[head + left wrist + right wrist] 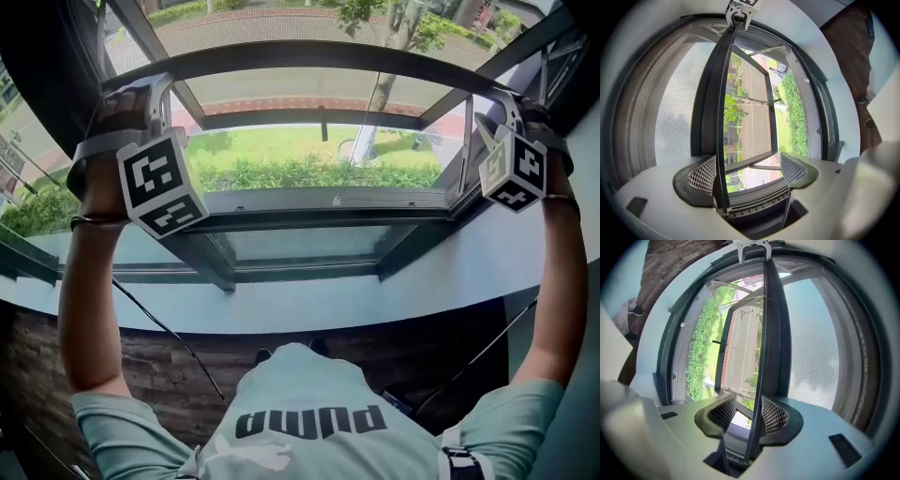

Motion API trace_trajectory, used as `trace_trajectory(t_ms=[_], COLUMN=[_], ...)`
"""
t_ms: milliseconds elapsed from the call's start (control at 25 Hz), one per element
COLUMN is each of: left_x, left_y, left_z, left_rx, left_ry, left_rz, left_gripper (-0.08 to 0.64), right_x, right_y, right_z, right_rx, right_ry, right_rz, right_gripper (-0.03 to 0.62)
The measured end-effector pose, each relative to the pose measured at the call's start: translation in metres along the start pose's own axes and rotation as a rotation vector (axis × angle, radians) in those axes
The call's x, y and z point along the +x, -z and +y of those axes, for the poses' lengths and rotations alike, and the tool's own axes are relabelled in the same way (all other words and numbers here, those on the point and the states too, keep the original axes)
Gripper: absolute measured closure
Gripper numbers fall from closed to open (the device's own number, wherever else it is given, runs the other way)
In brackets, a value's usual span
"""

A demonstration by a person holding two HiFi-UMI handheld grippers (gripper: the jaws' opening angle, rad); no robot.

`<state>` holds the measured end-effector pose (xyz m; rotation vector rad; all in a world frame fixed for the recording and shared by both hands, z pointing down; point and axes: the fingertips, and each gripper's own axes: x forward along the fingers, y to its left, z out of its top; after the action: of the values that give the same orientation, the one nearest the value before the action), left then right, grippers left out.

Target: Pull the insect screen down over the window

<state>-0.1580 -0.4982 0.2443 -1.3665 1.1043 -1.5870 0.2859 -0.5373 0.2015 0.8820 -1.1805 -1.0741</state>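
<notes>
The left gripper (747,169) and right gripper (744,412) are both straddling the insect screen bar (711,117), which is lying between released fingers.

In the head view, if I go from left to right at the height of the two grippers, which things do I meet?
left gripper → tree trunk outside the window → right gripper

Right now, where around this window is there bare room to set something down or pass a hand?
The pale sill lies bare below the window frame. A hand could pass under the screen bar at its middle. It is crowded at the bar's ends, where the left gripper and right gripper straddle it, jaws apart.
</notes>
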Motion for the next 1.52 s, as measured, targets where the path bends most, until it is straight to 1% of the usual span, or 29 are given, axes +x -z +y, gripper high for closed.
trace_trajectory(t_ms=[120,200,320,480,600,760,840,1000,1120,1200,1360,1440,1520], left_x=[0.008,0.012,0.015,0.012,0.014,0.023,0.030,0.042,0.048,0.052,0.061,0.066,0.071], left_y=[-0.002,-0.002,-0.002,-0.003,-0.006,-0.008,-0.008,-0.010,-0.011,-0.012,-0.012,-0.013,-0.015], left_z=[-0.024,-0.038,-0.048,-0.051,-0.059,-0.096,-0.117,-0.145,-0.169,-0.184,-0.200,-0.209,-0.223], left_rx=[0.008,0.009,0.013,0.017,0.018,0.031,0.036,0.027,0.035,0.043,0.049,0.039,0.021], left_ry=[0.045,0.060,0.057,0.050,0.071,0.150,0.174,0.198,0.228,0.232,0.198,0.194,0.206], left_rz=[-0.003,-0.007,-0.002,0.000,-0.001,-0.001,-0.003,-0.002,0.003,0.006,0.035,0.043,0.037], left_gripper=[0.138,0.138,0.138,0.138,0.138,0.138,0.138,0.138,0.138,0.138,0.138,0.138,0.138], right_x=[0.006,0.009,0.011,0.012,0.015,0.022,0.028,0.037,0.043,0.047,0.053,0.056,0.060], right_y=[-0.004,-0.007,-0.009,-0.009,-0.008,-0.013,-0.018,-0.024,-0.028,-0.030,-0.033,-0.035,-0.038], right_z=[0.024,0.038,0.048,0.051,0.059,0.095,0.116,0.144,0.169,0.185,0.202,0.212,0.226], right_rx=[-0.028,-0.035,-0.030,-0.030,-0.043,-0.087,-0.110,-0.092,-0.084,-0.073,-0.033,-0.036,-0.057], right_ry=[-0.043,-0.061,-0.072,-0.075,-0.092,-0.157,-0.181,-0.213,-0.241,-0.251,-0.240,-0.243,-0.256], right_rz=[0.005,0.005,0.006,0.010,0.018,0.029,0.037,0.032,0.029,0.030,0.022,0.023,0.027], right_gripper=[0.422,0.422,0.422,0.422,0.422,0.422,0.422,0.422,0.422,0.422,0.422,0.422,0.422])
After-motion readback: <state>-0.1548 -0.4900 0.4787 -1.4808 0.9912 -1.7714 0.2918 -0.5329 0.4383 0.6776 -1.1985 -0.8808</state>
